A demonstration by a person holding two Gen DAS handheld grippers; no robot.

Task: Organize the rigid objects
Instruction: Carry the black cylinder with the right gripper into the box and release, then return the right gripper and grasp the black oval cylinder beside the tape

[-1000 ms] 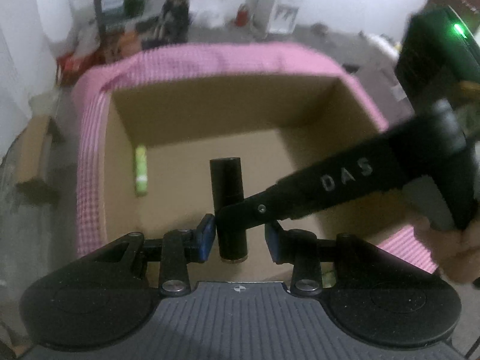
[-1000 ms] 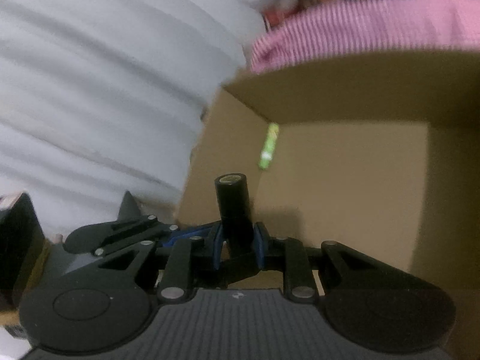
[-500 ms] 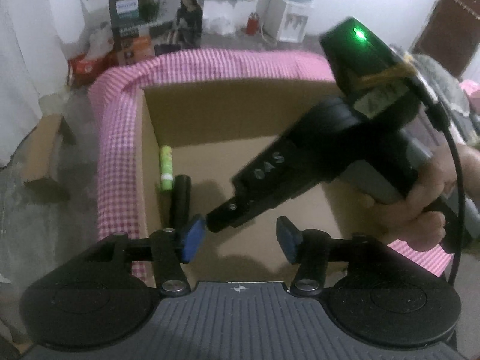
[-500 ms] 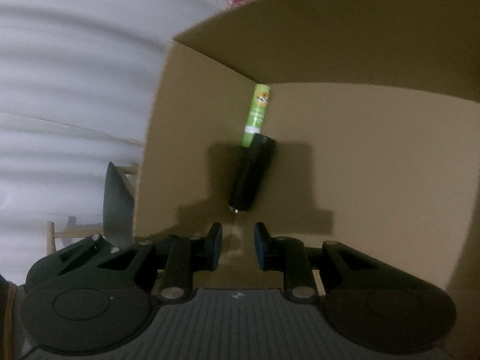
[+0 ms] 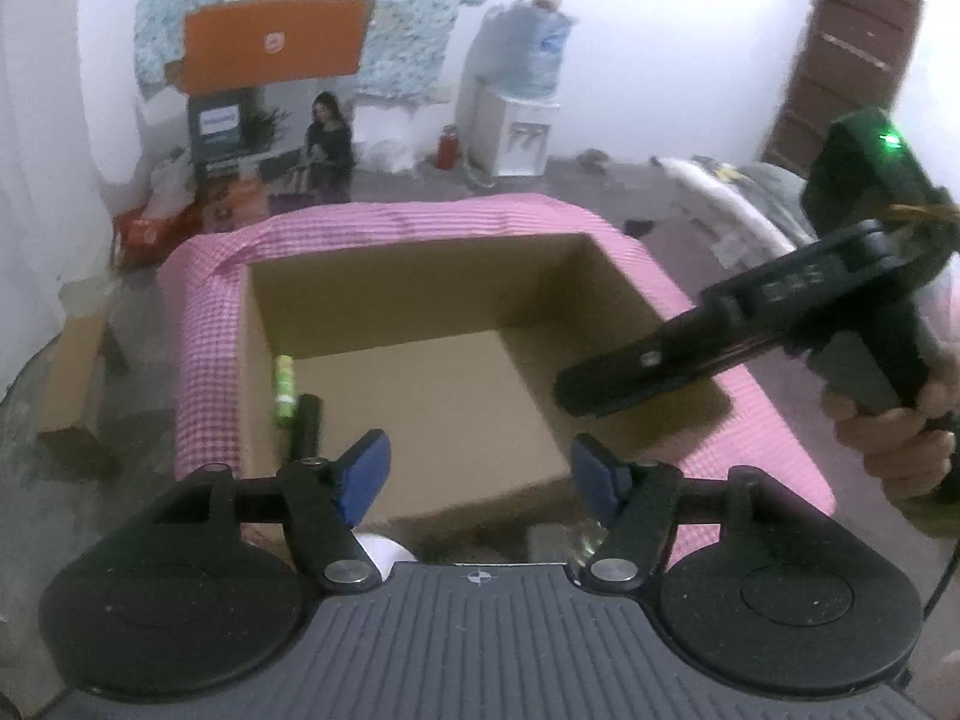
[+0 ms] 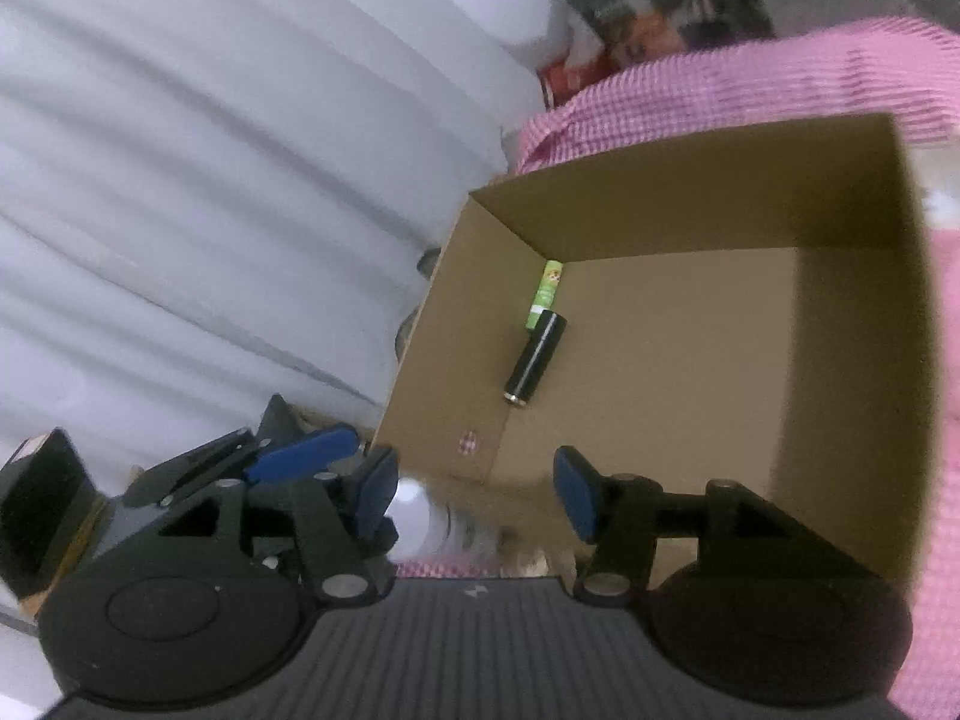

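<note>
An open cardboard box [image 5: 624, 294] [image 6: 432, 360] stands on a pink checked cloth [image 5: 204, 360]. A black cylinder [image 5: 305, 425] [image 6: 534, 357] lies on the box floor by the left wall, touching a green tube [image 5: 283, 389] [image 6: 543, 293]. My left gripper [image 5: 480, 474] is open and empty above the box's near edge. My right gripper [image 6: 474, 495] is open and empty, raised over the near edge; in the left wrist view its closed-looking black fingers [image 5: 606, 387] reach in over the box's right side.
The pink cloth [image 6: 936, 420] wraps round the box. A small cardboard box [image 5: 72, 384] sits on the floor at left. Cartons [image 5: 222, 138] and a water dispenser [image 5: 516, 114] stand at the far wall. A white curtain [image 6: 210, 180] hangs left.
My right gripper let go of the black cylinder, which dropped beside the green tube. Both grippers opened wider and pulled back up and away from the box.
</note>
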